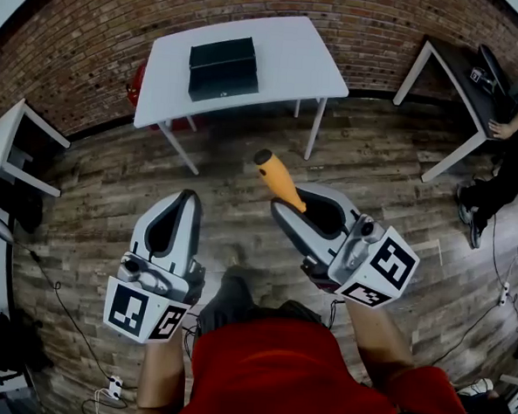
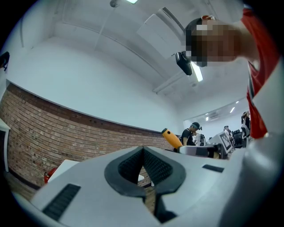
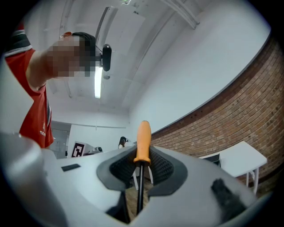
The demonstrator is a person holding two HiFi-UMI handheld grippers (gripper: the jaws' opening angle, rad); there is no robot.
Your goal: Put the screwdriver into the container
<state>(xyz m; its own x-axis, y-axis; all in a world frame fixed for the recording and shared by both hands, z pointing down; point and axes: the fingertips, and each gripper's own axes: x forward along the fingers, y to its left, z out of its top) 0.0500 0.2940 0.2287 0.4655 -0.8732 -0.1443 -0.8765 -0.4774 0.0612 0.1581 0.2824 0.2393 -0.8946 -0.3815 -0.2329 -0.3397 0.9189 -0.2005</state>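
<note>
Before a brick wall [image 1: 94,34], a white surface [image 1: 285,63] carries the black container [image 1: 224,68], visible only in the head view. The right gripper view shows the right tongs [image 3: 141,170] pinching the screwdriver [image 3: 143,142], well apart from the container. Its orange handle projects past the tips and its dark shaft runs back between them. The left tongs [image 2: 143,173] are pressed together, empty.

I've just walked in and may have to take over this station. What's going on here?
A person in a red shirt stands holding a claw in each hand. The right claw is shut on an orange-handled screwdriver, whose handle sticks out past the jaws. The left claw is shut and holds nothing. The black container sits on a white table ahead, away from both claws, so the screwdriver has not yet gone in.
</note>
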